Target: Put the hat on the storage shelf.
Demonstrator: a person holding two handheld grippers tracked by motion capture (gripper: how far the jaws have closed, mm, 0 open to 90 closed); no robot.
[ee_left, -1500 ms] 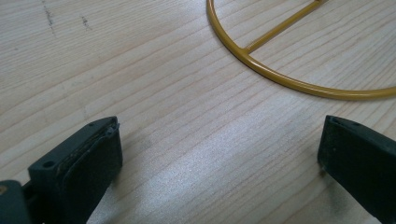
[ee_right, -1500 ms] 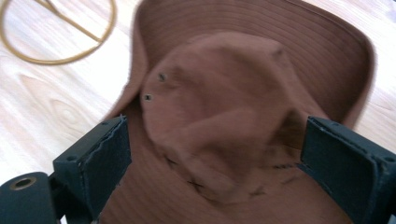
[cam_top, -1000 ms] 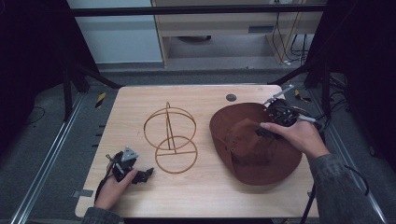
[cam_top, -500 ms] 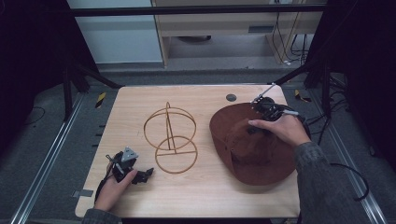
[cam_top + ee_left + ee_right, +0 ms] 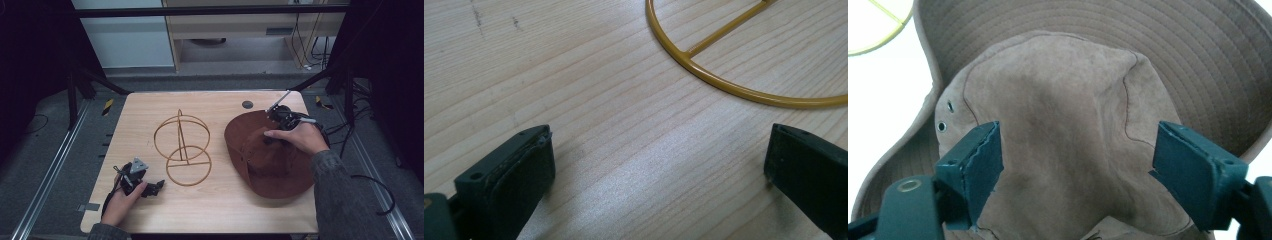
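The right claw (image 5: pixel 1075 165) straddles the crown of a soft brown suede hat (image 5: pixel 1068 125), jaws wide and just closing; pinching a crown fold looks best.

The hat (image 5: pixel 270 157) lies on the right half of the table (image 5: pixel 210 210), the wire stand (image 5: pixel 181 147) just left of it at the middle, the two apart. Behind the hat, near the far edge, sits a small round disc (image 5: pixel 247 104). The right gripper (image 5: pixel 1075 170) is over the hat's crown, one jaw on each side of it. The left gripper (image 5: pixel 659 165) rests at the near left corner, the stand's ring just ahead of it.
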